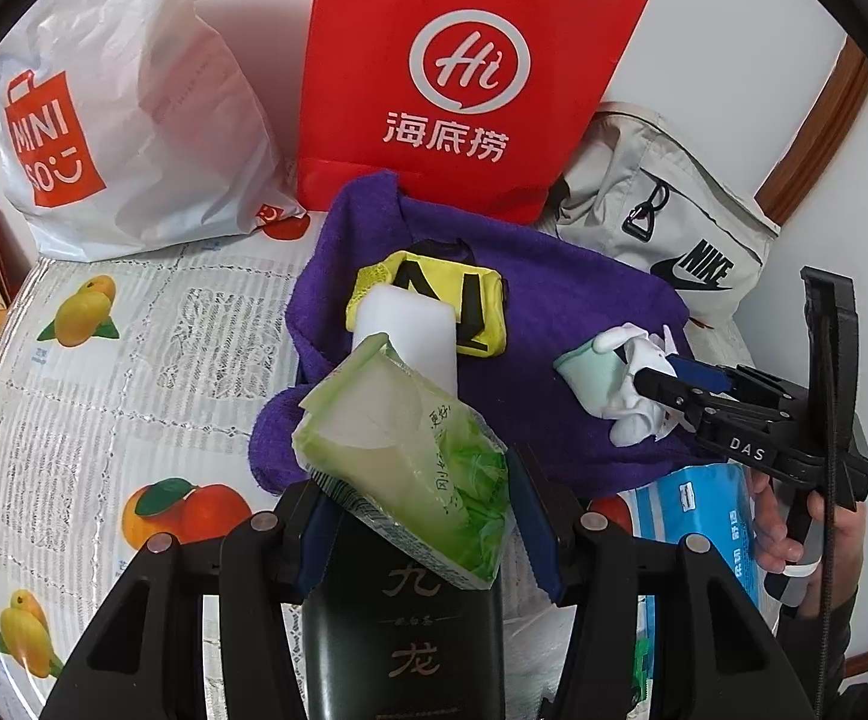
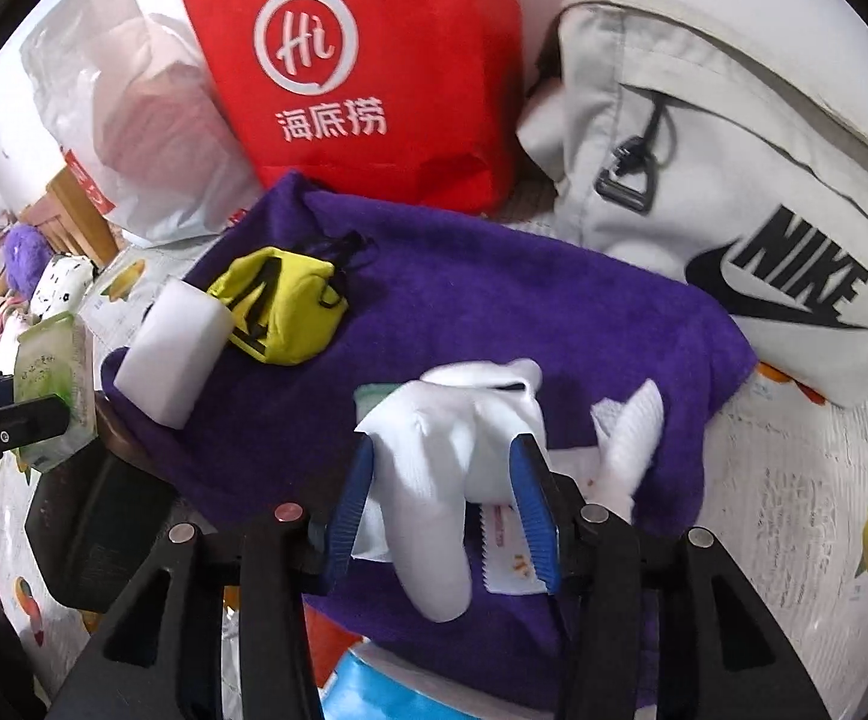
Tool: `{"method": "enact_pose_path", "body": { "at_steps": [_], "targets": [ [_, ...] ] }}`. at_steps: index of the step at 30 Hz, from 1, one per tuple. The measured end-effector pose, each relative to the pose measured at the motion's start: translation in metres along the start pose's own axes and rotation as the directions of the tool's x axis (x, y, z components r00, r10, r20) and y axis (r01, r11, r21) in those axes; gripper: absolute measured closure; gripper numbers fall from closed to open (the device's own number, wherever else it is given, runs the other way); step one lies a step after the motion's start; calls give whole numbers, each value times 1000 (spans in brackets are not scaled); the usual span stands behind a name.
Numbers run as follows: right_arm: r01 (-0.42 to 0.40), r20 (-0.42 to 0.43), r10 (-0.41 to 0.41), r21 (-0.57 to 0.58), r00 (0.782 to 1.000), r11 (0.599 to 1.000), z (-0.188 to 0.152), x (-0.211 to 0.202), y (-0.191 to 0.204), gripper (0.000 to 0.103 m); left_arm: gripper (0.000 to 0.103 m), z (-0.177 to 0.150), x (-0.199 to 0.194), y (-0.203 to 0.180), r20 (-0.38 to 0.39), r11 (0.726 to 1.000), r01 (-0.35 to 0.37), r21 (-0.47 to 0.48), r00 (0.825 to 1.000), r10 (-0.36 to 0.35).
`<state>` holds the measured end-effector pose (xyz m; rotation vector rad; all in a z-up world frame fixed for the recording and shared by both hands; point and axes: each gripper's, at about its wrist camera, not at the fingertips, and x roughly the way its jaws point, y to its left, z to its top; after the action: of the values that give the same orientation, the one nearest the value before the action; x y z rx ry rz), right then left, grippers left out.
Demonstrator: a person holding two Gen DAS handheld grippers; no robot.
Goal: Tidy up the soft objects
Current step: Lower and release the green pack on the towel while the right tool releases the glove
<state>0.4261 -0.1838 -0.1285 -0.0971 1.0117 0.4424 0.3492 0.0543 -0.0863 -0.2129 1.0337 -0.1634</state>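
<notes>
A purple towel (image 1: 554, 312) lies spread on the fruit-print tablecloth (image 1: 104, 360). On it rest a yellow pouch (image 1: 434, 288), a white foam block (image 1: 404, 330) and a bundle of white socks (image 2: 452, 438) with a mint-green one (image 1: 584, 366). My left gripper (image 1: 428, 534) is shut on a green tissue pack (image 1: 410, 456), held just above the towel's near edge. My right gripper (image 2: 443, 492) stands open astride the white socks, which lie on the towel between its blue pads (image 2: 530, 480). The left wrist view shows the right gripper (image 1: 668, 384) coming in from the right.
A red paper bag (image 1: 464, 72), a white Miniso bag (image 1: 134, 120) and a grey Nike bag (image 2: 734, 210) stand along the wall behind the towel. A black tin (image 1: 404, 630) sits under the left gripper. A blue tissue pack (image 1: 704, 510) lies beside a person's hand (image 1: 782, 528).
</notes>
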Motion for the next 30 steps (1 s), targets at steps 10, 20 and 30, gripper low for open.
{"method": "enact_pose_path", "body": {
  "at_steps": [10, 20, 30],
  "targets": [
    [43, 51, -42, -12, 998, 999, -18, -37, 3, 39, 52, 10, 18, -27, -32, 999, 44, 31, 999, -43],
    [53, 123, -61, 64, 991, 997, -48, -77, -9, 39, 52, 30, 65, -53, -99, 996, 67, 61, 993, -60],
    [54, 112, -64, 85, 992, 995, -55, -69, -15, 39, 51, 39, 99, -69, -124, 994, 18, 104, 992, -5]
  ]
}}
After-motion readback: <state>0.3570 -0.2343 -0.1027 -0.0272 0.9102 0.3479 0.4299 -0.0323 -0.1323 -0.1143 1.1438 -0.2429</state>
